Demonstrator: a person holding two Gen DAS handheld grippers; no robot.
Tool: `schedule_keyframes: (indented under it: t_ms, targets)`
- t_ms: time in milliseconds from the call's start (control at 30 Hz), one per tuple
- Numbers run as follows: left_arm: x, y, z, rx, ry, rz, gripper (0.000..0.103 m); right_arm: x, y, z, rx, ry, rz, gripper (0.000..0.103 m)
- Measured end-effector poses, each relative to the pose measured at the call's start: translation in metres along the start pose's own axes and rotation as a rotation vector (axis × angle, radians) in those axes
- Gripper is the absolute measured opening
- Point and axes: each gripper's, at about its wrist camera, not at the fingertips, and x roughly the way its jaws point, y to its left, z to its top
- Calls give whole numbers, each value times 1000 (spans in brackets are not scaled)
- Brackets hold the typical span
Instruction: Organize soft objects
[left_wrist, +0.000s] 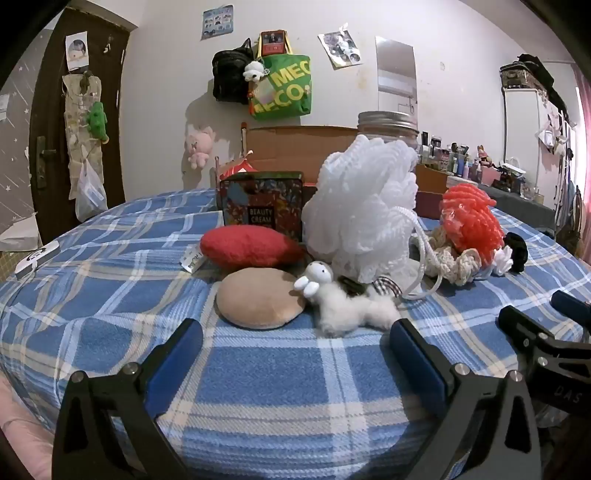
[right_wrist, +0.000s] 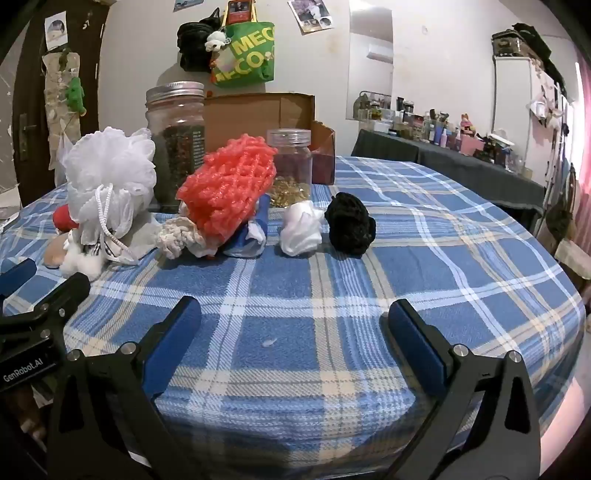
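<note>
Awaiting: left tool (left_wrist: 295, 334) and right tool (right_wrist: 291, 312), both spread wide, empty.
Nearest item: fluffy white plush rabbit (left_wrist: 347, 299), frame centre, just ahead of left tool, lying crosswise on blue plaid worktop (left_wrist: 110, 295).

This is a lived-in room of a home, most likely a bedroom. A blue plaid blanket (left_wrist: 277, 387) covers the surface in front. On the wall behind hang a green tote (left_wrist: 282, 86), a black bag (left_wrist: 229, 75), a small panda toy (left_wrist: 253, 71) and taped-up photos (left_wrist: 340, 48). A pink plush (left_wrist: 199, 146) hangs lower on the same wall. A dark wooden door (left_wrist: 48, 147) stands at the left, with a fabric organizer (left_wrist: 83, 110) on it. Along the right wall a dark-covered counter (right_wrist: 461, 162) is crowded with cosmetic bottles (right_wrist: 439, 133), beside a white cabinet (right_wrist: 511, 92).
</note>
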Motion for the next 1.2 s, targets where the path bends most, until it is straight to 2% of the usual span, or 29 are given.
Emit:
schedule_keyframes:
  t_ms: [1200]
  targets:
    - [0,0,0,0,3,0,103,0,1,0,-7,-4,-4,103]
